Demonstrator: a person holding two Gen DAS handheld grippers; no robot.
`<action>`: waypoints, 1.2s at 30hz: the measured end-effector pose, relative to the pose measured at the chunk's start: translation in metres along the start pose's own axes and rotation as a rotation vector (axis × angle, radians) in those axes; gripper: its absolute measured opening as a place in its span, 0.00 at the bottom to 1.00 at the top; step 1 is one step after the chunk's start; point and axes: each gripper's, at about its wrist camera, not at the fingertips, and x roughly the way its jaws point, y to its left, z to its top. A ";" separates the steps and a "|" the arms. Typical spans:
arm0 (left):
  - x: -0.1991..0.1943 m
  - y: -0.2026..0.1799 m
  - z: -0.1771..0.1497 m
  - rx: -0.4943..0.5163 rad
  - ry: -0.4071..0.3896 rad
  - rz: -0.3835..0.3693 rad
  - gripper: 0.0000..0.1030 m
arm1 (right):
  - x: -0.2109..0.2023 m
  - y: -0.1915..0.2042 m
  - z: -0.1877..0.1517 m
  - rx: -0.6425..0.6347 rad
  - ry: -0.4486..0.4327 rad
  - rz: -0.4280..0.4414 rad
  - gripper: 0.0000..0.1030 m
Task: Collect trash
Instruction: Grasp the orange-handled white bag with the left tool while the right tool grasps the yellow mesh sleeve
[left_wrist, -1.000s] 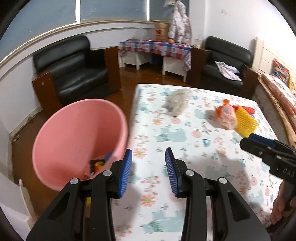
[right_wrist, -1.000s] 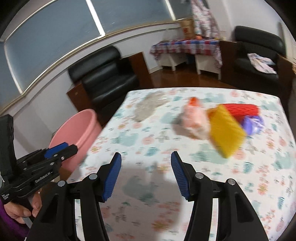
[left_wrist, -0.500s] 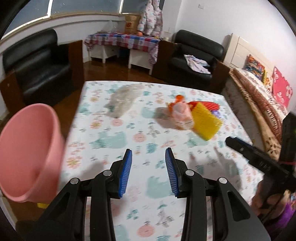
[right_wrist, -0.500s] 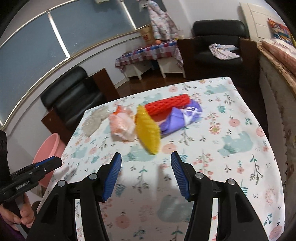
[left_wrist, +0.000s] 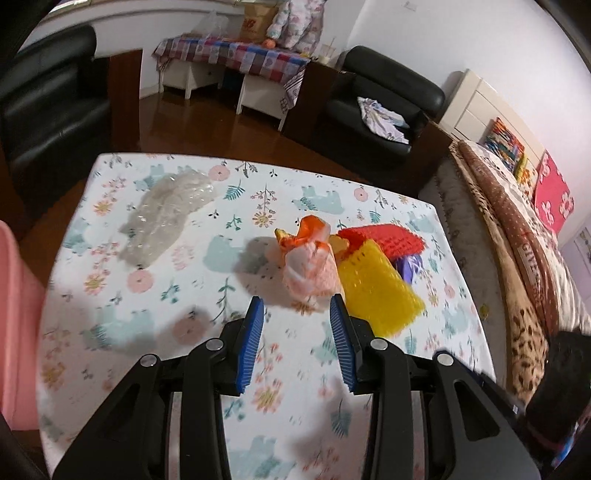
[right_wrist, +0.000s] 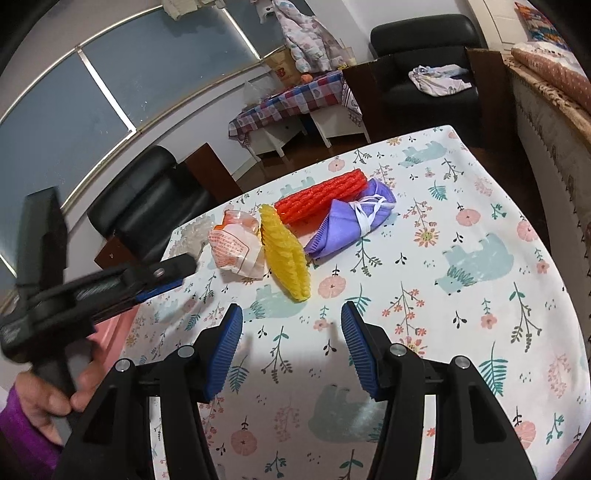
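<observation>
Both claws hang wide and empty over the bench (left_wrist: 177, 280): left claw (left_wrist: 296, 317) just short of the orange-and-white wrapper (left_wrist: 310, 269), right claw (right_wrist: 291, 317) near the yellow foam net (right_wrist: 286, 254). Red net (right_wrist: 321, 195), purple mask (right_wrist: 351, 221) and clear plastic (left_wrist: 166, 214) lie beyond; pink tub (left_wrist: 14, 314) sits at the bench's left edge.

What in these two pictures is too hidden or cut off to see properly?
- Pink bucket: cut by the left wrist view's left edge, blurred; its inside is unseen.
- Purple mask: left wrist view, mostly behind the yellow foam net.
- Clear plastic wrap: right wrist view, partly behind the left gripper.
</observation>
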 end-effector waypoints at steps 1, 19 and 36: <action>0.005 0.001 0.003 -0.017 0.007 -0.001 0.36 | 0.000 -0.001 0.000 0.001 0.001 0.004 0.54; 0.040 -0.014 0.013 -0.013 0.010 -0.043 0.31 | 0.007 0.001 -0.002 0.004 0.039 0.052 0.54; -0.014 -0.002 -0.026 0.106 -0.057 0.082 0.29 | 0.028 -0.009 0.036 0.062 0.021 0.031 0.53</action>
